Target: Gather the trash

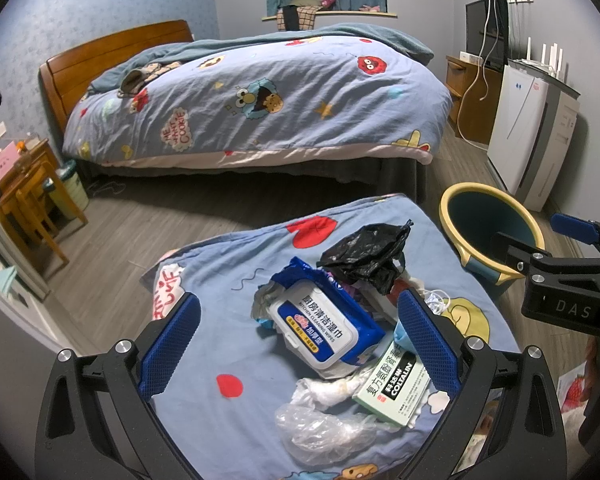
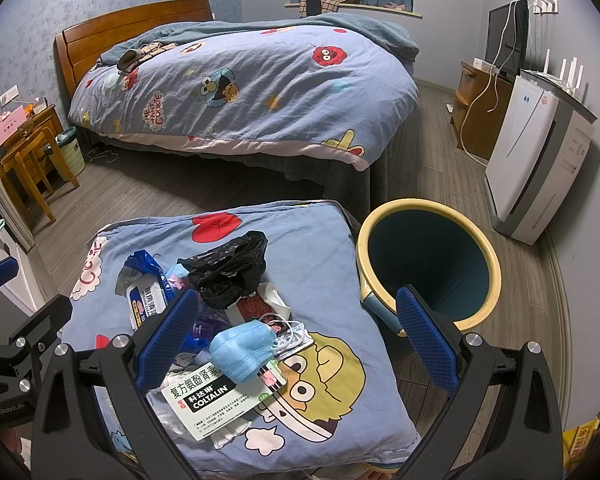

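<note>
Trash heaped on the cartoon cushion (image 1: pixel 236 288): wipes pack (image 1: pixel 324 326) marked "KITCHEN CLEANING WIPES", green "COLTALIN" box (image 2: pixel 216 396), black bag (image 2: pixel 230 272), blue mask (image 2: pixel 242 350). We hold the left gripper (image 1: pixel 300 336) and right gripper (image 2: pixel 298 334) spread wide above, nothing gripped. Bin (image 2: pixel 428 260) just beside the cushion.

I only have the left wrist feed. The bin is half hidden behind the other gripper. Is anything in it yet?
Observer: From the right wrist view, the bin shows only its dark ribbed inner wall; no trash visible inside.
Operator: What is under the wipes pack side, near the medicine box?
Observer: A blue face mask lies on top of the Coltalin box, its ear loops trailing right.
Operator: Is the right gripper holding anything?
Observer: No. The right gripper is open, its fingers apart above the mask and cushion.
</note>
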